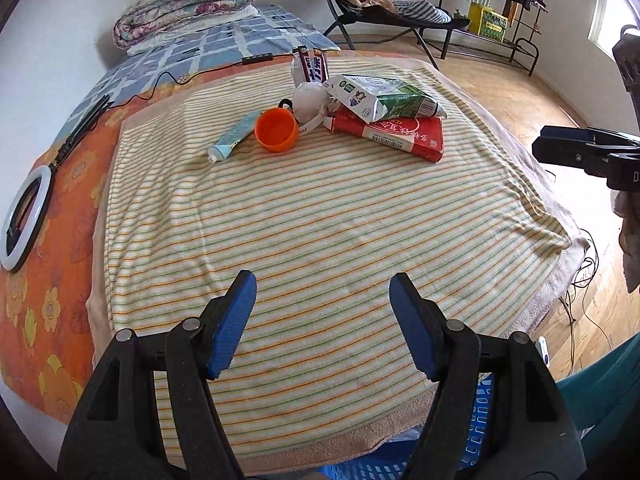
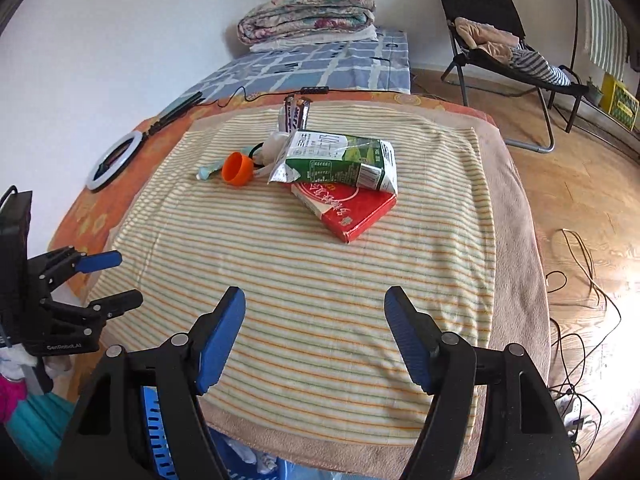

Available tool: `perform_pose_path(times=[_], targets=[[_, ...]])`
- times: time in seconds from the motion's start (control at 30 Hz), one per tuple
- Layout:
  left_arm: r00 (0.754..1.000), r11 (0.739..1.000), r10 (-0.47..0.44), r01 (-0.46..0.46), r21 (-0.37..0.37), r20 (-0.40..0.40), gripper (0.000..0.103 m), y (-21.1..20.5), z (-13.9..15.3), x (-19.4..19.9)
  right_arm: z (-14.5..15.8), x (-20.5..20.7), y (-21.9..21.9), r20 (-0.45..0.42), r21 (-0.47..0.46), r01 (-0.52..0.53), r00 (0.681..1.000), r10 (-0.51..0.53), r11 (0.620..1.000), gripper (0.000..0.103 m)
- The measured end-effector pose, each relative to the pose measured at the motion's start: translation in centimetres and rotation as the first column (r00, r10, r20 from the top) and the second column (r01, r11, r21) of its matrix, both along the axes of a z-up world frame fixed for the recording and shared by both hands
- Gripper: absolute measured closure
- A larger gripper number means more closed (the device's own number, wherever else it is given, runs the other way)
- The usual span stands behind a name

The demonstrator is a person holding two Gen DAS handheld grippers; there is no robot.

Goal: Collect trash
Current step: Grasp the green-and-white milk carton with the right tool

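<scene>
A pile of trash lies at the far side of the striped towel (image 1: 320, 220): a green and white milk carton (image 1: 384, 98) resting on a red box (image 1: 400, 134), an orange cap (image 1: 276, 130), a pale blue tube (image 1: 230, 142), a crumpled white wad (image 1: 308, 98) and a purple wrapper (image 1: 312, 66). The same carton (image 2: 340, 160), red box (image 2: 352, 210) and orange cap (image 2: 238, 168) show in the right wrist view. My left gripper (image 1: 322, 284) and right gripper (image 2: 316, 300) are both open and empty, over the near part of the towel, well short of the pile.
A blue slotted basket (image 1: 476, 428) sits below the near edge of the bed. A ring light (image 1: 24, 224) and its cable lie on the orange sheet at the left. A folding chair (image 2: 500, 40) with clothes stands beyond. Cables (image 2: 580, 300) trail on the wood floor.
</scene>
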State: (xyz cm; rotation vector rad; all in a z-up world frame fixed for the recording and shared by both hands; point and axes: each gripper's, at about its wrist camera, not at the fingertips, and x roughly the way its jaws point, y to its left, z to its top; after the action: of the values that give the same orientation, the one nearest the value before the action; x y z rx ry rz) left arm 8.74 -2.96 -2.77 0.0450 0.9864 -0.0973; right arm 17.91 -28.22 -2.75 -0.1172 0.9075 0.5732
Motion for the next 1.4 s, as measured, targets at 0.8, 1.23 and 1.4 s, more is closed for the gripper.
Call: perform_pose_path(times=[0.8,1.23,1.4], targets=[[0.997,0.998,0.059,-0.057,-0.038,0.045,0.032,3.3,-2.7,14.2,-2.6,21.9,6.6,-0.145,0.186,-0.078,0.984,0.105,0.98,0.031],[0.997,0.995,0.07,-0.069,-0.072,0.016,0.041,4.1,-4.8,17.4,-6.2,25.0,8.4,-0.34,0.207,-0.086,0.928,0.154,0.975,0.031],[0.997,0.994,0.075,-0.074,-0.084,0.007,0.056,4.7,-5.2,17.4,-6.5,22.7,6.7,-0.385,0.203,-0.12,0.903,0.192,0.972,0.031]])
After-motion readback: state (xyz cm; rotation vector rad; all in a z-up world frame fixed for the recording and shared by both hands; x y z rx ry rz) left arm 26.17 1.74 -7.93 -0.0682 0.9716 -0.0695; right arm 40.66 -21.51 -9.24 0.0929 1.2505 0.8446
